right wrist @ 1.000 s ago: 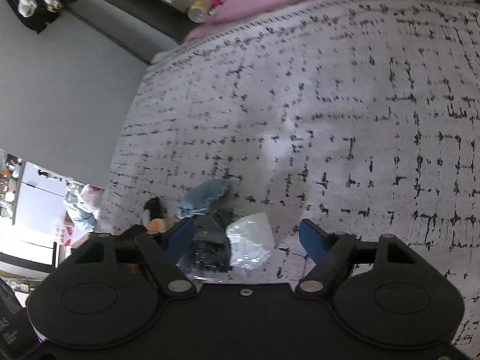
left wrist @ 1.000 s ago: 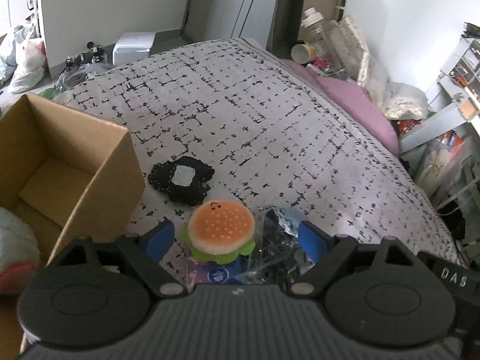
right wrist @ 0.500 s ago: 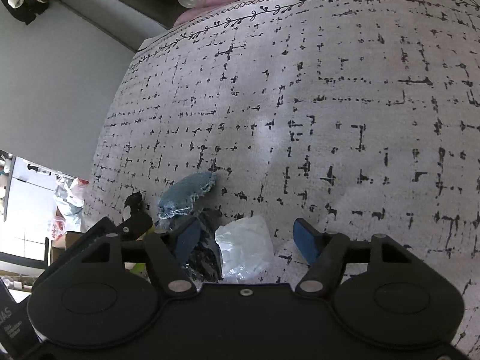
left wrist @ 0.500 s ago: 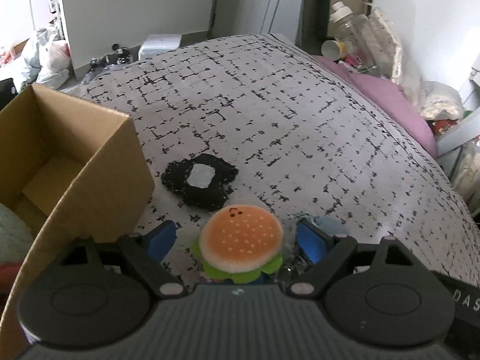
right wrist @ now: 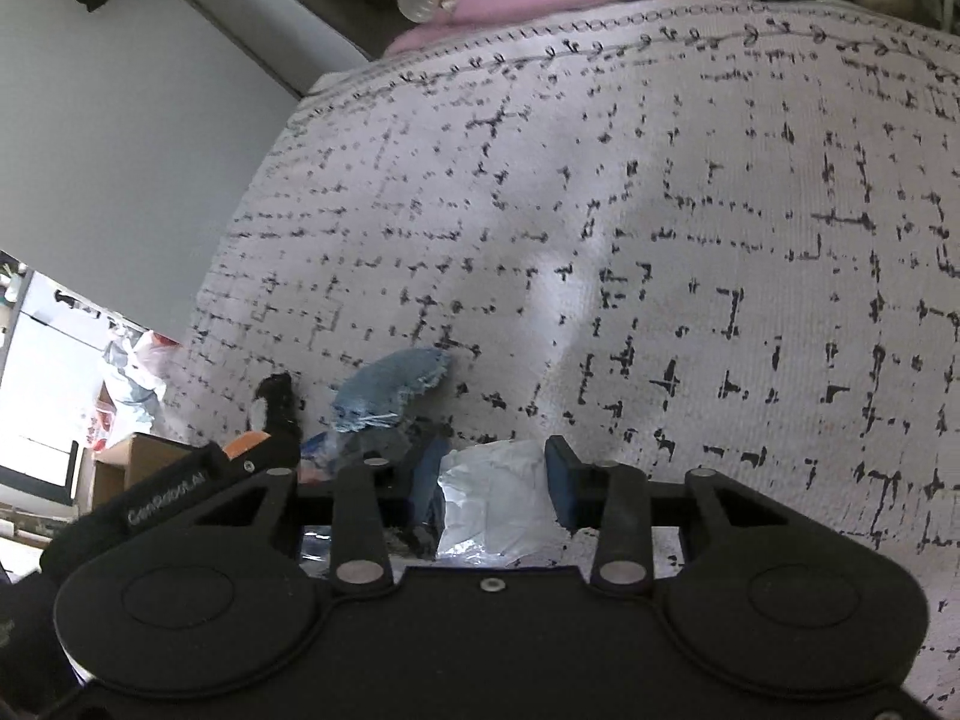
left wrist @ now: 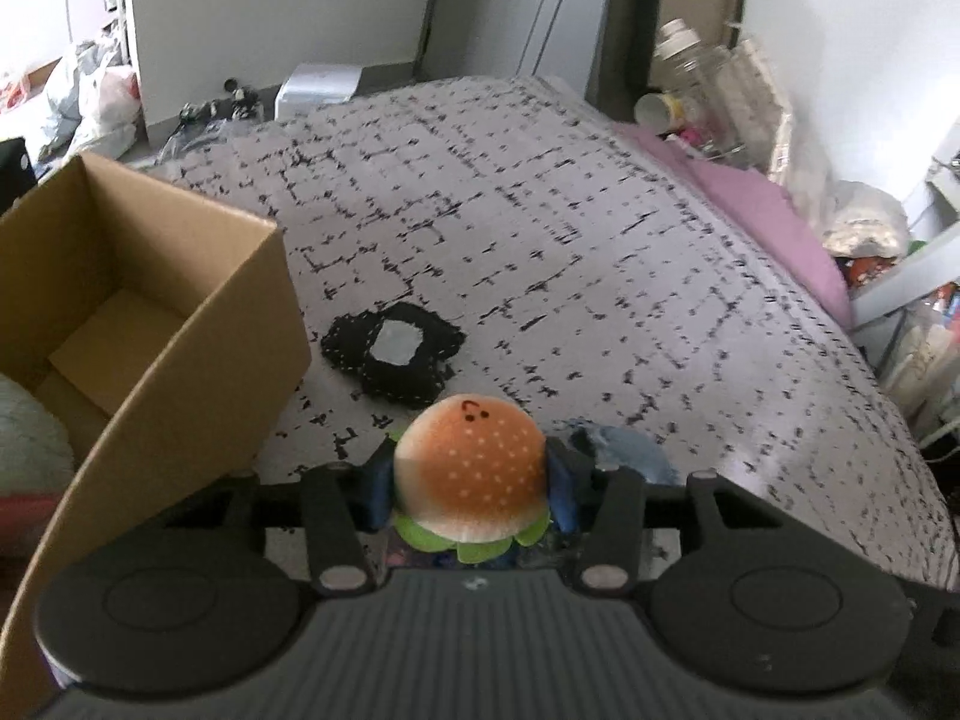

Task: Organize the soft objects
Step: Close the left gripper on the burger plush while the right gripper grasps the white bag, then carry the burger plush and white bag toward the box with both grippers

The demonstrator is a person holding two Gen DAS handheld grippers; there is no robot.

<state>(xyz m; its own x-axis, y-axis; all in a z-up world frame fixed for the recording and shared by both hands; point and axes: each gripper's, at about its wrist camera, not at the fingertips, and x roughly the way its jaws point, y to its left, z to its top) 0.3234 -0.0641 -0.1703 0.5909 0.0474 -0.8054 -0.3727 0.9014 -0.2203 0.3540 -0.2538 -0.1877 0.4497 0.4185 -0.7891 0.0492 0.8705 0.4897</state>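
A burger plush (left wrist: pixel 474 456) with an orange bun and green lettuce sits between the blue pads of my left gripper (left wrist: pixel 469 483). The jaws are closing and the pads press its sides. Just beyond it a black plush with a white patch (left wrist: pixel 393 354) lies on the patterned bed cover (left wrist: pixel 540 228), and a blue denim piece (left wrist: pixel 624 450) lies to its right. My right gripper (right wrist: pixel 495 486) is closing on a crumpled white plastic bag (right wrist: pixel 498 498), with both pads against it. The denim piece (right wrist: pixel 396 378) lies ahead and to the left of that gripper.
An open cardboard box (left wrist: pixel 198 324) stands at the left on the bed, with a pale plush (left wrist: pixel 24 438) inside. A pink sheet (left wrist: pixel 756 204), bottles and clutter line the far right edge. Bags lie on the floor behind the bed. The left gripper's body (right wrist: pixel 198 486) shows in the right wrist view.
Both grippers' jaws have come in from wide apart: the left ones onto the burger plush, the right ones onto the white plastic bag. Neither hand has shifted much.
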